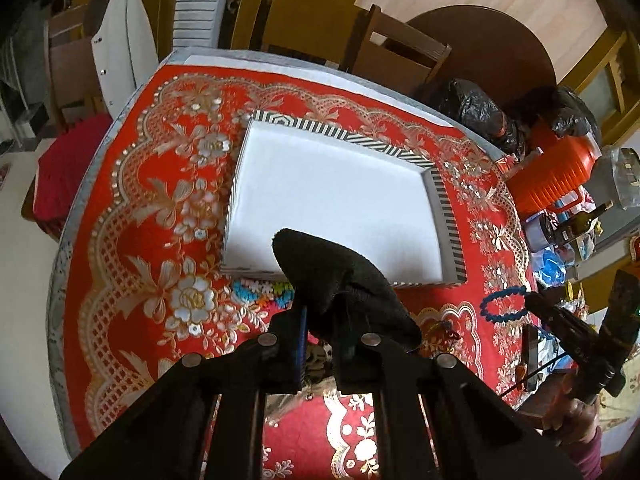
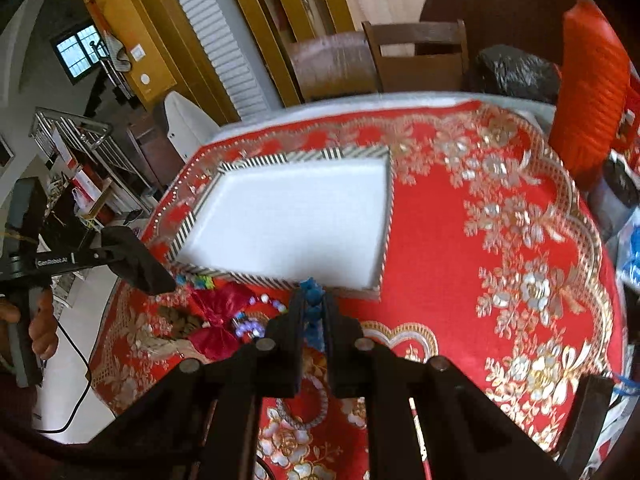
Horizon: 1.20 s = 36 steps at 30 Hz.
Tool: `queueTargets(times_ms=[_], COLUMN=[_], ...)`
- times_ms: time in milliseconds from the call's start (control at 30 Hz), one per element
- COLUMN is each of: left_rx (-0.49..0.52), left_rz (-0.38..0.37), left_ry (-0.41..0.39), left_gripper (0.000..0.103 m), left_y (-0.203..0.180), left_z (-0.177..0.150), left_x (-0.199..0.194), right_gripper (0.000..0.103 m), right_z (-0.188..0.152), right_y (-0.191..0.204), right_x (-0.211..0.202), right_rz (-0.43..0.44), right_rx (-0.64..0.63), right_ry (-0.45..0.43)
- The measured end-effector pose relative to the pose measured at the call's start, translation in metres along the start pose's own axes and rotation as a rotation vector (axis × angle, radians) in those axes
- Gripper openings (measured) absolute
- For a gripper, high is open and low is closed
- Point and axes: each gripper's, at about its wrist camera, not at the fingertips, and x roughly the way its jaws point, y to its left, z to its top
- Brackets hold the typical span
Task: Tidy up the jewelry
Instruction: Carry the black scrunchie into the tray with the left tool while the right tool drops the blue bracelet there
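Note:
A shallow tray with striped walls and a white floor lies on the red floral tablecloth; it also shows in the right wrist view. My right gripper is shut on a blue beaded bracelet, held just short of the tray's near wall. From the left wrist view the bracelet hangs by my right gripper. My left gripper has its fingers close together with nothing seen between them, near the tray's near edge. A colourful bead bracelet, a red bow and purple beads lie beside it.
An orange ribbed jug, bottles and black bags crowd the table's right side. Wooden chairs stand behind the table. A beaded ring lies under my right gripper.

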Motion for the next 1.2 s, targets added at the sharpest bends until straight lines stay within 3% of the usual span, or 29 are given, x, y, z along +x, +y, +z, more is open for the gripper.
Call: queueTargets(times_ms=[500,900,1200], left_rx=[0.05,0.019,-0.025], left_rz=[0.114,0.156,0.202], left_ry=[-0.012,0.075,0.133], left_gripper=[0.0,0.0,0.0], left_y=[-0.01,0.002,0.021], left_z=[0.036,0.059,0.058], left_x=[0.033,0.091,0.121], right_gripper=[0.009,0.009,0.009], right_z=[0.043,0.06,0.054], right_y=[0.02,0.026,-0.021], right_x=[0.044,0.119,0.163], right_rz=[0.001,0.023,-0.069], right_rx=[-0.059,-0.064,0.002], right_ry=[0.028,0.14,0.23])
